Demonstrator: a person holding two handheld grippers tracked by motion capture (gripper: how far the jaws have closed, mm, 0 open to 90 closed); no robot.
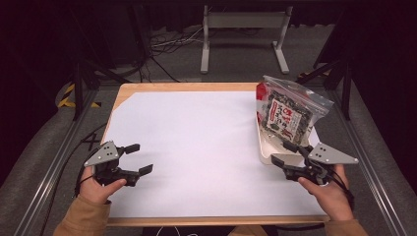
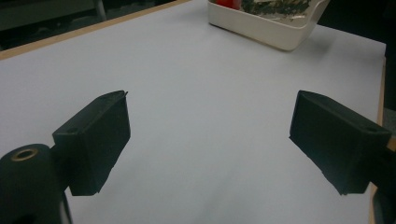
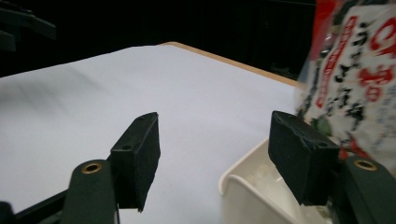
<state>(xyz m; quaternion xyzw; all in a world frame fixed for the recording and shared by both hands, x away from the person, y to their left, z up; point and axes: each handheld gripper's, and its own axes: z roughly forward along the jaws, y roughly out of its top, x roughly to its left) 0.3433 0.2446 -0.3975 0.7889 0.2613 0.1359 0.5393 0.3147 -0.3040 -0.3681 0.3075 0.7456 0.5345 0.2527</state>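
A printed snack packet in a clear zip bag [image 1: 287,110] stands tilted in a white tray [image 1: 268,147] at the table's right side. My right gripper [image 1: 281,152] is open at the tray's near corner. In the right gripper view [image 3: 215,149] the tray's rim [image 3: 238,186] lies low between the jaws, untouched by the pads, and the bag [image 3: 355,84] rises just beyond the right jaw. My left gripper [image 1: 142,158] is open near the front left, and in its own view [image 2: 208,135] nothing is between the jaws. The tray [image 2: 261,30] shows far off there.
A white sheet [image 1: 196,147] covers most of the wooden tabletop [image 1: 187,87]. Metal rails [image 1: 54,162] run along both sides of the table. Beyond the far edge are a grey stand [image 1: 243,39] and cables on the floor [image 1: 162,54].
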